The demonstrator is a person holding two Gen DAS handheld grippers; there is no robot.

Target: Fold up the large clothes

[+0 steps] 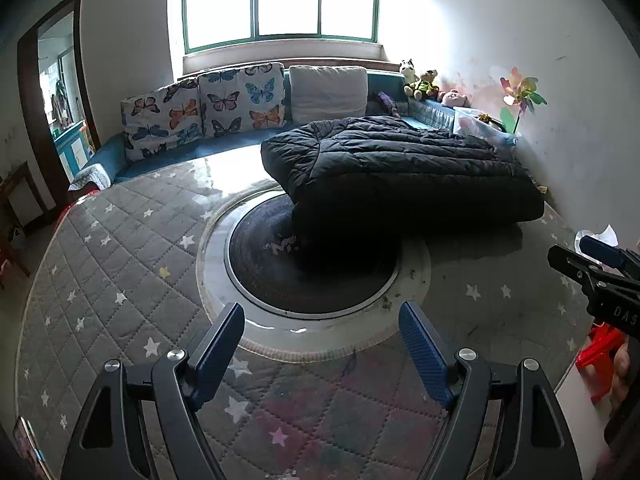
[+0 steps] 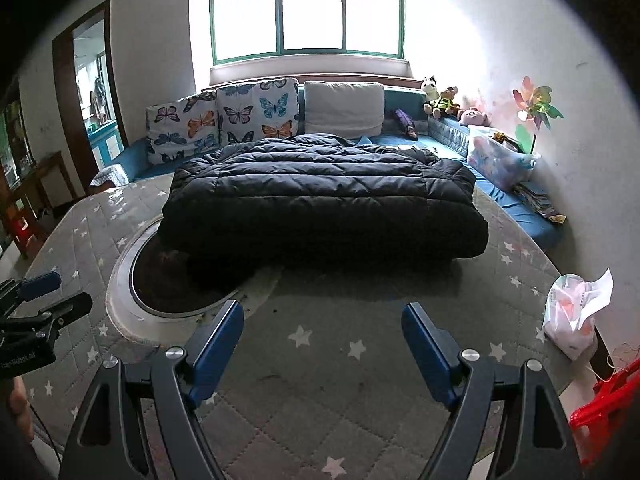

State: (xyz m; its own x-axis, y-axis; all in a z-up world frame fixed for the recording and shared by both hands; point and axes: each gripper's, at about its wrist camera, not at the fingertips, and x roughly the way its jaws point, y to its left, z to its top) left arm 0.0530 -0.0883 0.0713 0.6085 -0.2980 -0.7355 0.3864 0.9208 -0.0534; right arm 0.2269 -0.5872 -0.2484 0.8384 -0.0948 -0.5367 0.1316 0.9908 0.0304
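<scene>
Padding in stitched horizontal channels marks the dark puffer coat (image 1: 400, 168), which is seen folded into a thick, roughly rectangular bundle. It lies toward the far side of the grey star-patterned quilted mat (image 1: 120, 272), close to the far right corner, with its near left part overhanging the round dark inset (image 1: 304, 268) ringed in white at the mat's middle.

In the left wrist view most of the round inset is shown, and the right gripper (image 1: 596, 268) is seen at the right edge. In the right wrist view the coat is seen more squarely, only part of the inset is visible, and a white plastic bag (image 2: 572, 316) is seen at the mat's right edge; the left gripper (image 2: 36, 300) appears at the left edge. A row of butterfly cushions (image 2: 224, 120) is seen along the bench beyond the mat's far edge.

The jaws of both grippers are held wide apart with nothing between them. The coat is well apart from both, beyond the fingertips, toward the far edge.
</scene>
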